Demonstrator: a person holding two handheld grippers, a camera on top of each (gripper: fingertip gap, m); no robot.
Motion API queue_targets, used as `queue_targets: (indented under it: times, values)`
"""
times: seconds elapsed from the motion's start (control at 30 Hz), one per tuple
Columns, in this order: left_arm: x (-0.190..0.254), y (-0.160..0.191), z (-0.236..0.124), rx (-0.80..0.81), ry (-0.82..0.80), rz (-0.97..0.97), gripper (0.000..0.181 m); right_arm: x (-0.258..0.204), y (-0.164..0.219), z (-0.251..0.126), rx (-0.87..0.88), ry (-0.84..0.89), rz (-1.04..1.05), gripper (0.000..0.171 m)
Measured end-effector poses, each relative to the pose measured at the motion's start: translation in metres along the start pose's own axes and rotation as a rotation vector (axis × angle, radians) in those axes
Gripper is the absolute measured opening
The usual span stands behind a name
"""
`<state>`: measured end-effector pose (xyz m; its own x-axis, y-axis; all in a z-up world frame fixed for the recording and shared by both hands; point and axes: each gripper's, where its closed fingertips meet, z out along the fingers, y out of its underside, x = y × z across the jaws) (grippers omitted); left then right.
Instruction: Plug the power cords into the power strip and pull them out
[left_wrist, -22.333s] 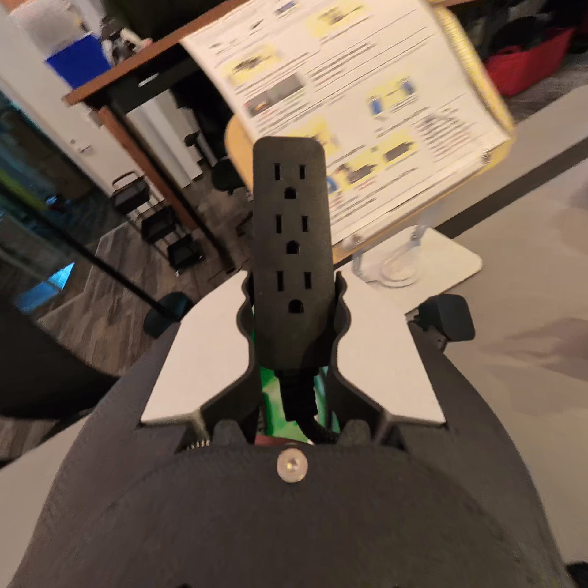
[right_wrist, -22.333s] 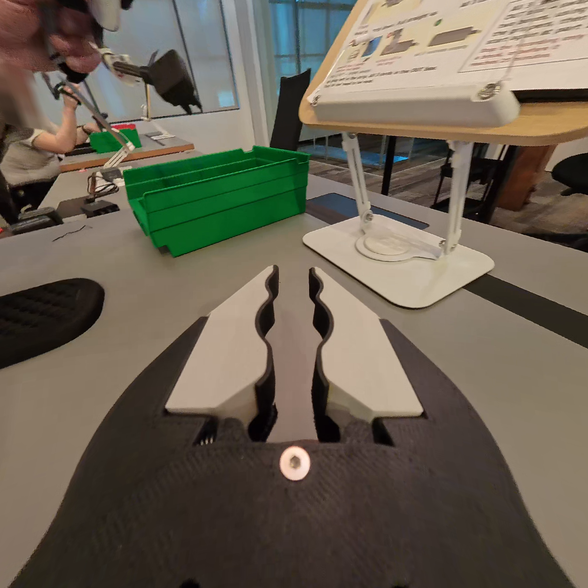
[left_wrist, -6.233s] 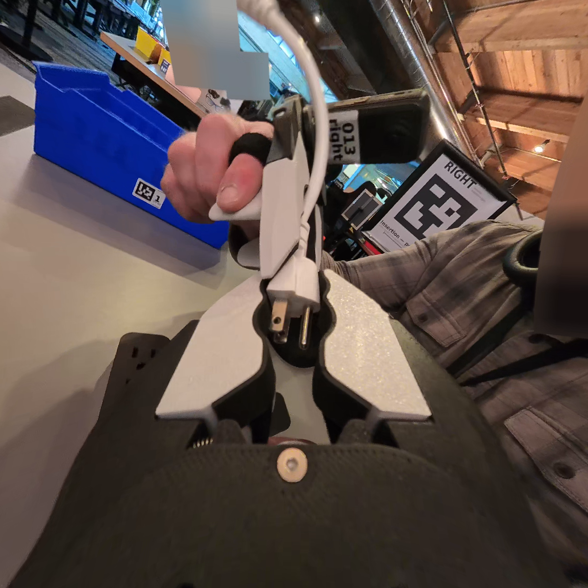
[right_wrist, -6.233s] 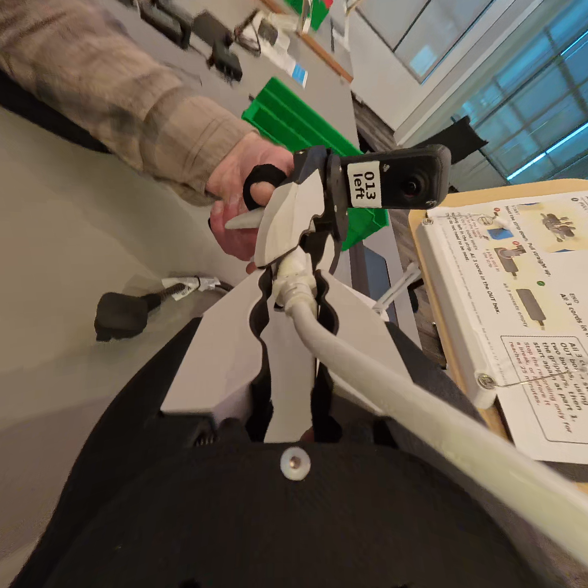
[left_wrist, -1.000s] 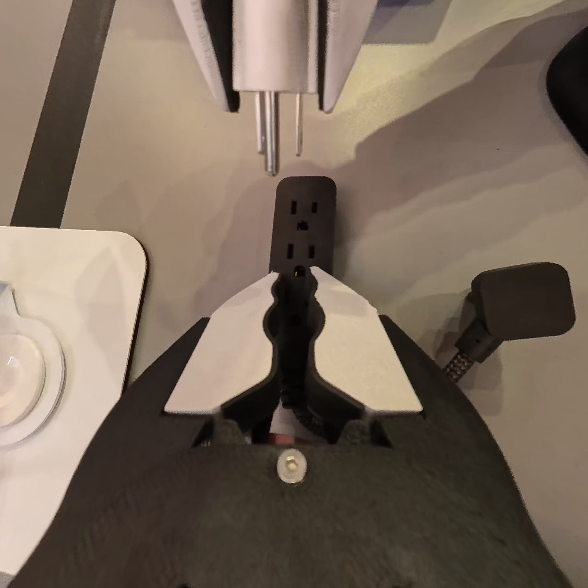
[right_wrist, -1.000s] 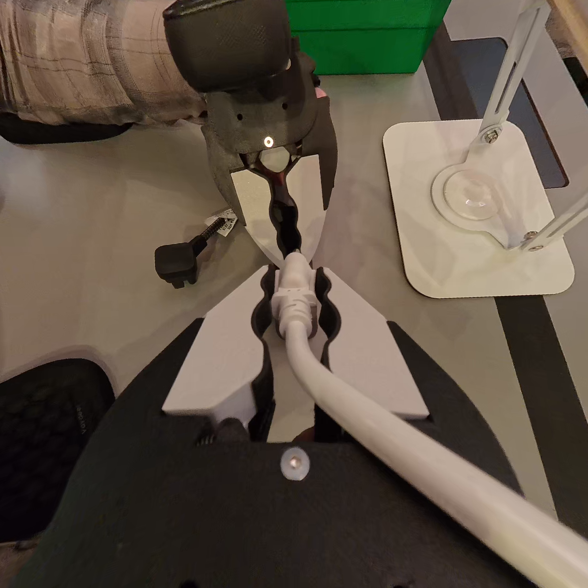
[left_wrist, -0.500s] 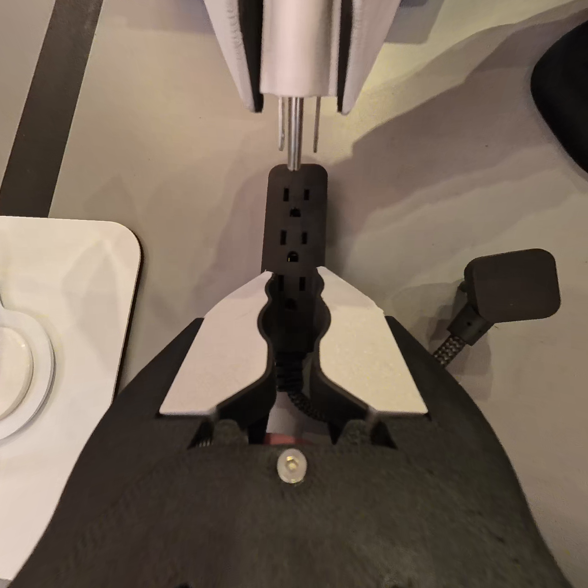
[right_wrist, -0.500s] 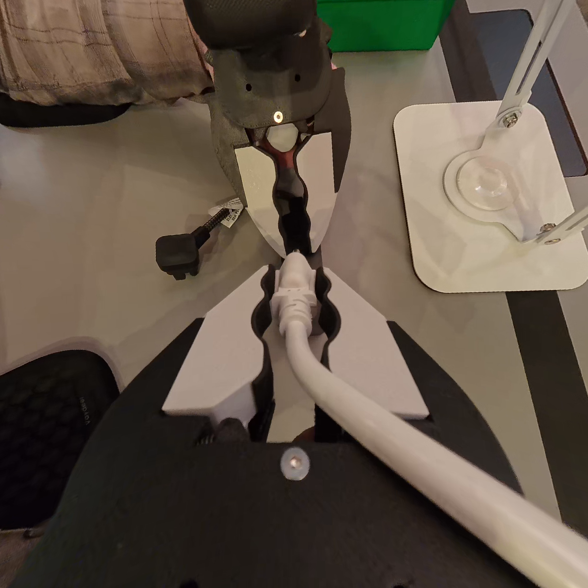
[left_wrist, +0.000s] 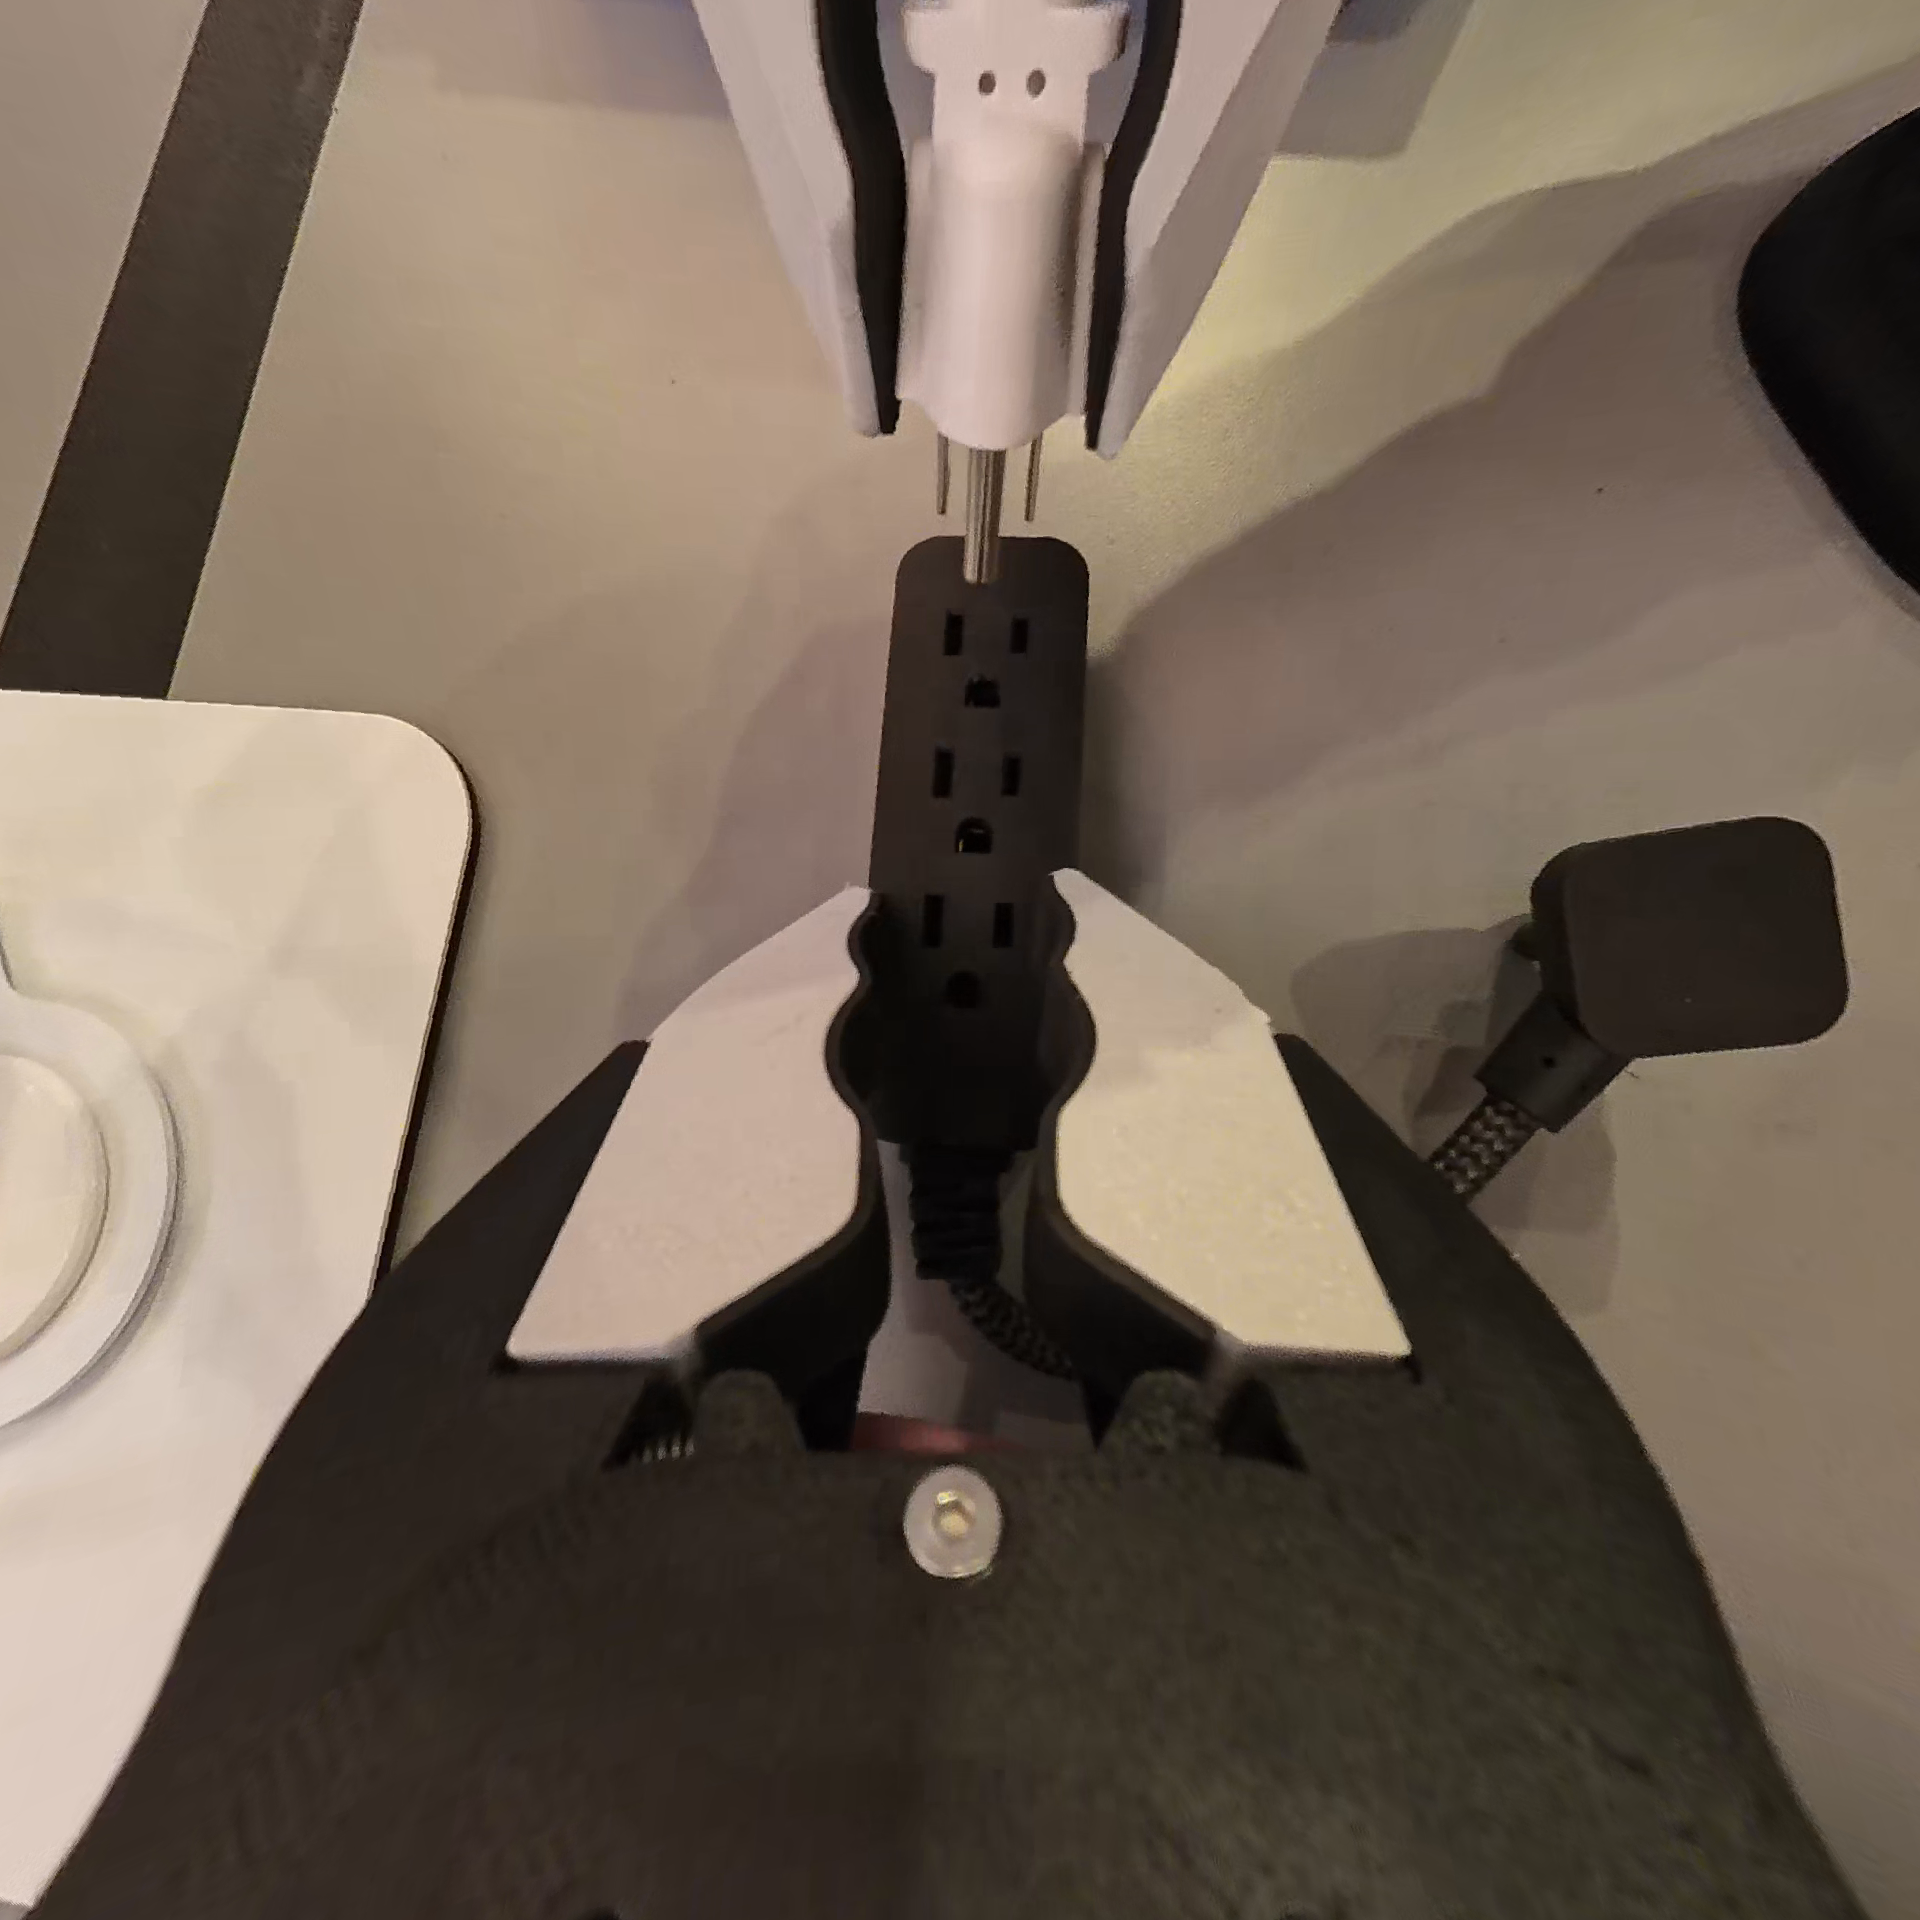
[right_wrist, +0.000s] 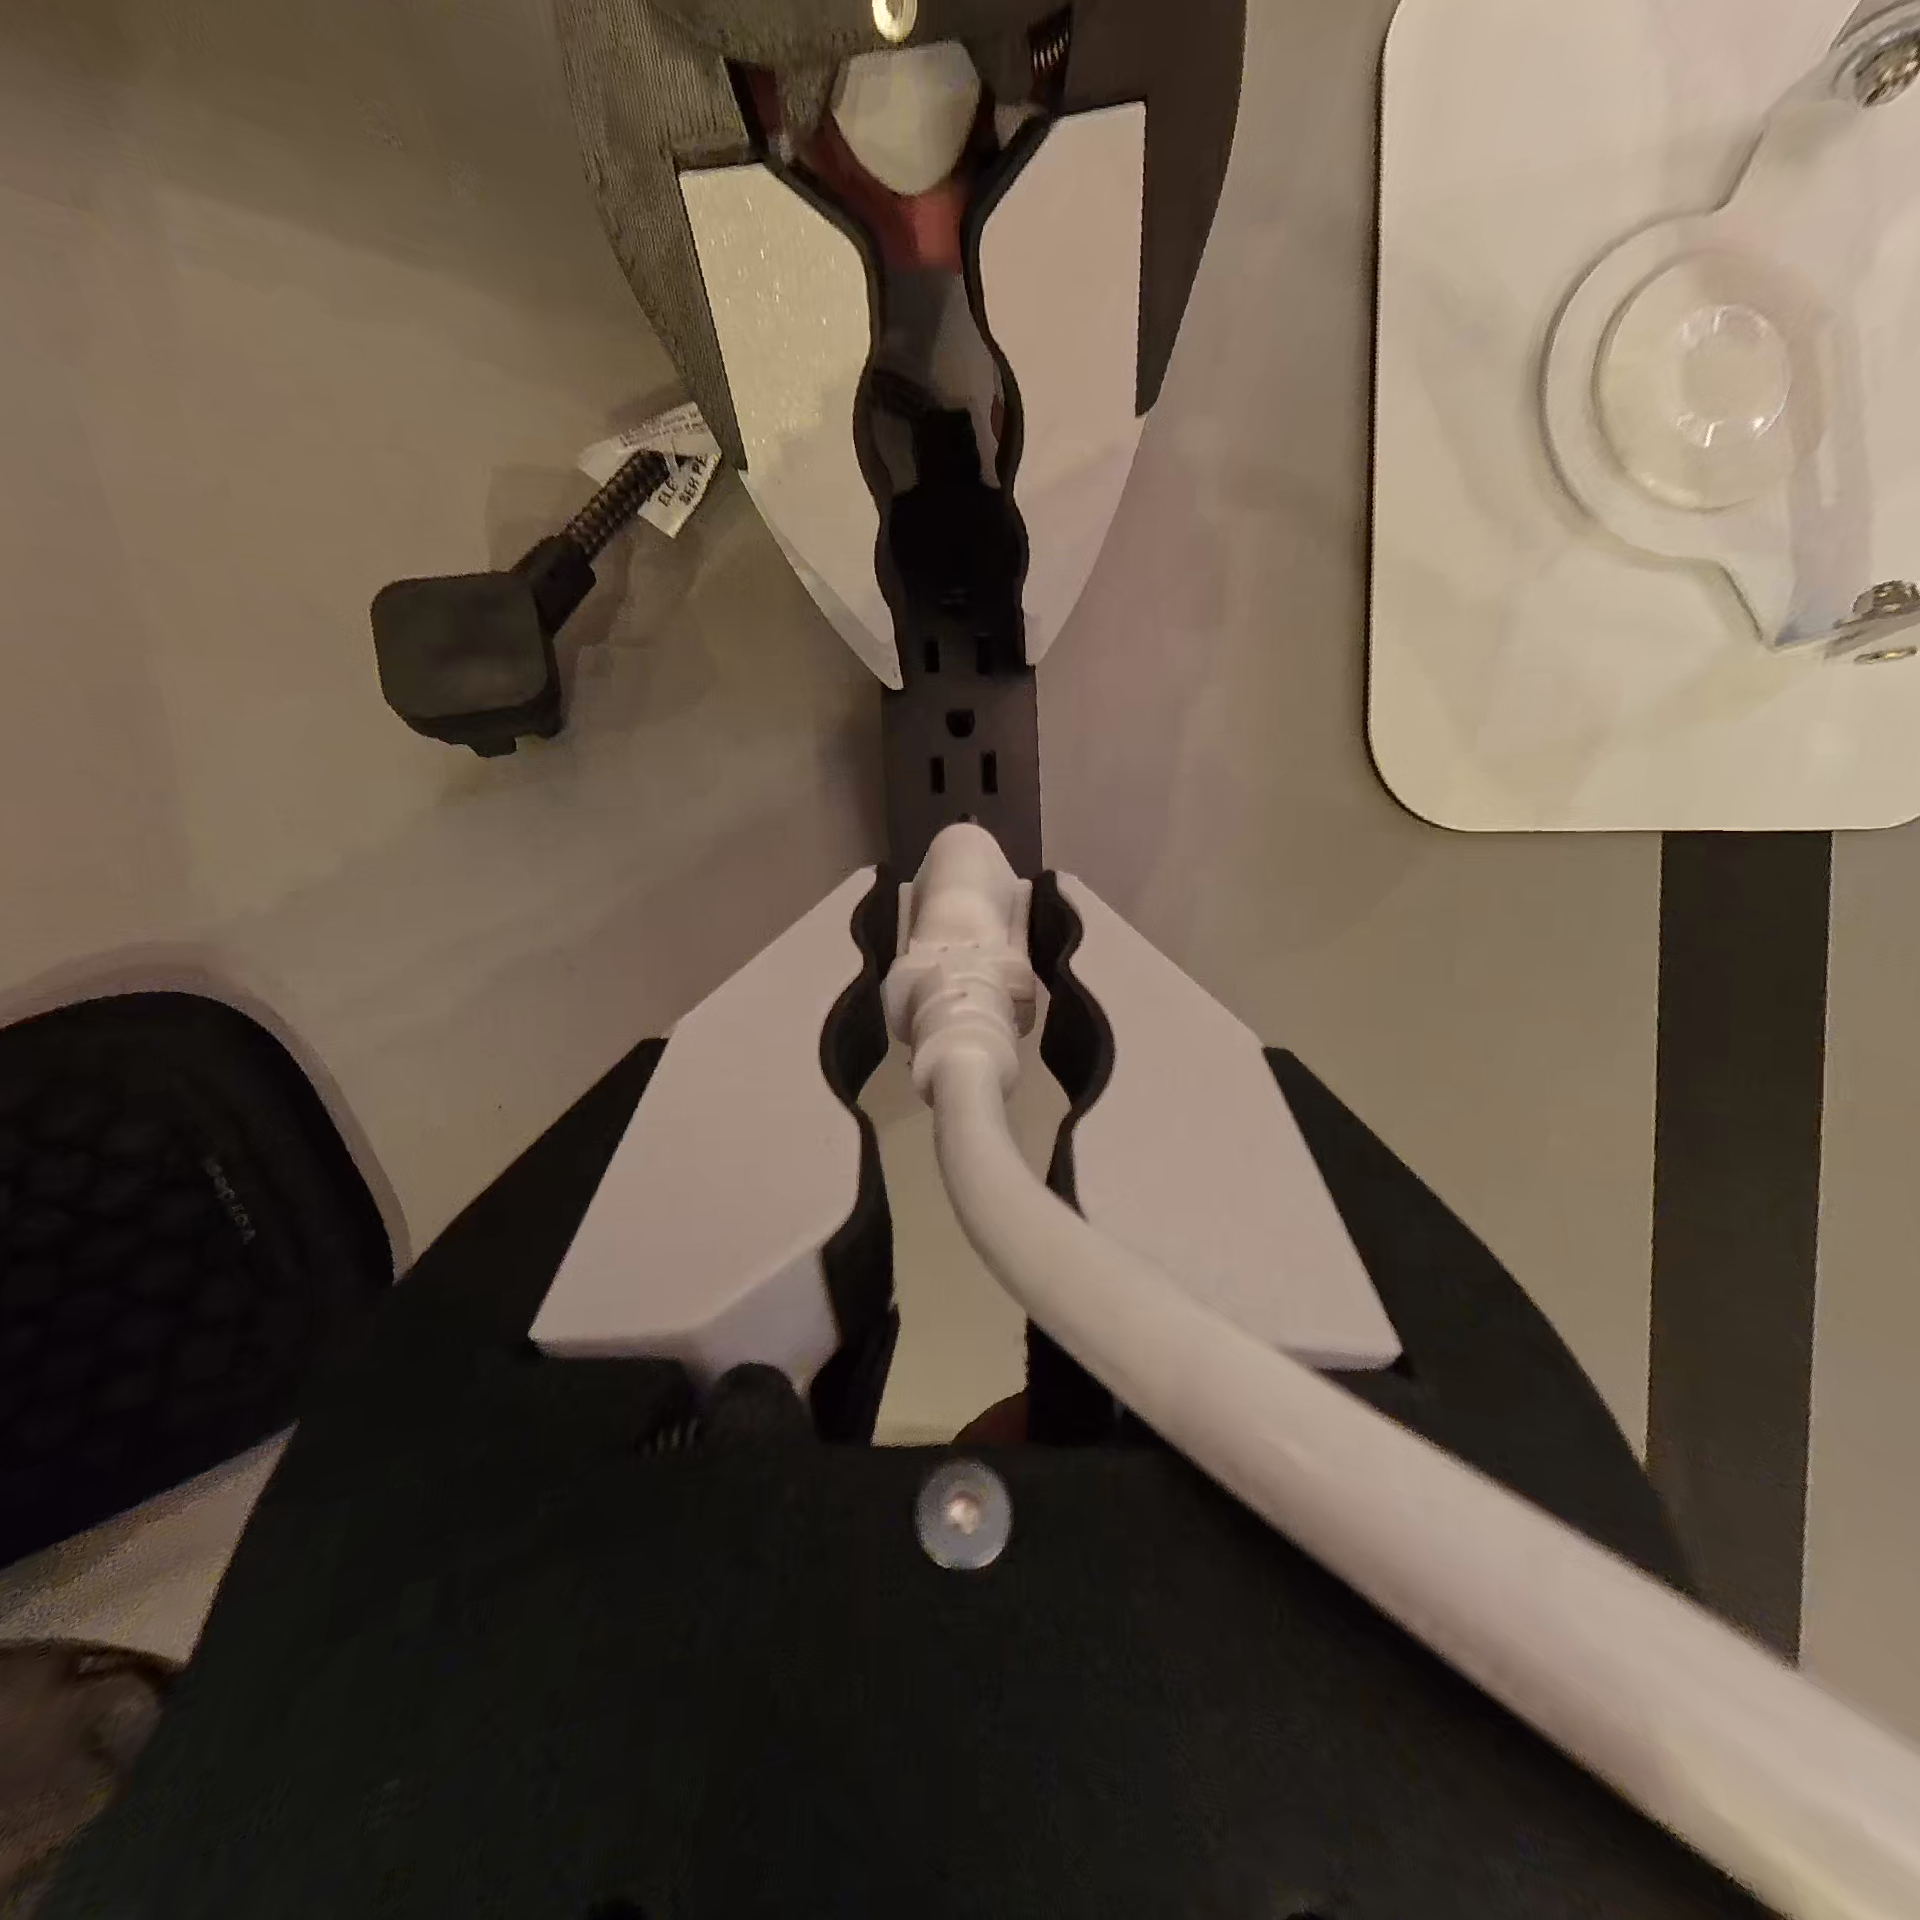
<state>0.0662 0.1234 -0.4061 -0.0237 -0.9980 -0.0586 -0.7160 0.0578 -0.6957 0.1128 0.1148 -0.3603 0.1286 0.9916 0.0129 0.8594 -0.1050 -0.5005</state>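
- The left gripper (left_wrist: 961, 914) lies low over the grey table (left_wrist: 623, 468), its jaws clamped on the cord end of the black power strip (left_wrist: 977, 748), which points away along the tabletop.
- The right gripper (right_wrist: 961, 894) faces it head-on, jaws closed around a white plug (right_wrist: 961, 935) whose thick white cord (right_wrist: 1195, 1371) trails back over the gripper body.
- The strip shows three outlets in a row; the plug's prongs hover at its far tip, the round pin overlapping the end.
- The strip's own black plug (left_wrist: 1683, 945) rests on the table just beside it.
- Compared with half a second ago, the white plug has come closer to the strip.
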Motion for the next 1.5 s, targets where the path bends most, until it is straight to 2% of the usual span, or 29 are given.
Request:
queue_targets:
  times: [0.63, 1.13, 1.5]
  values:
    - [0.0, 0.0, 0.0, 0.011, -0.004, 0.013, 0.026, -0.001, 0.014, 0.013, -0.176, -0.021, -0.038, 0.024]
    - [0.0, 0.0, 0.0, 0.055, -0.011, 0.027, 0.026, -0.002, 0.012, 0.025, -0.209, -0.054, -0.036, 0.024]
    - [-0.002, 0.002, -0.003, 0.047, -0.018, 0.016, 0.036, -0.003, 0.014, 0.028, -0.212, -0.059, -0.031, 0.024]
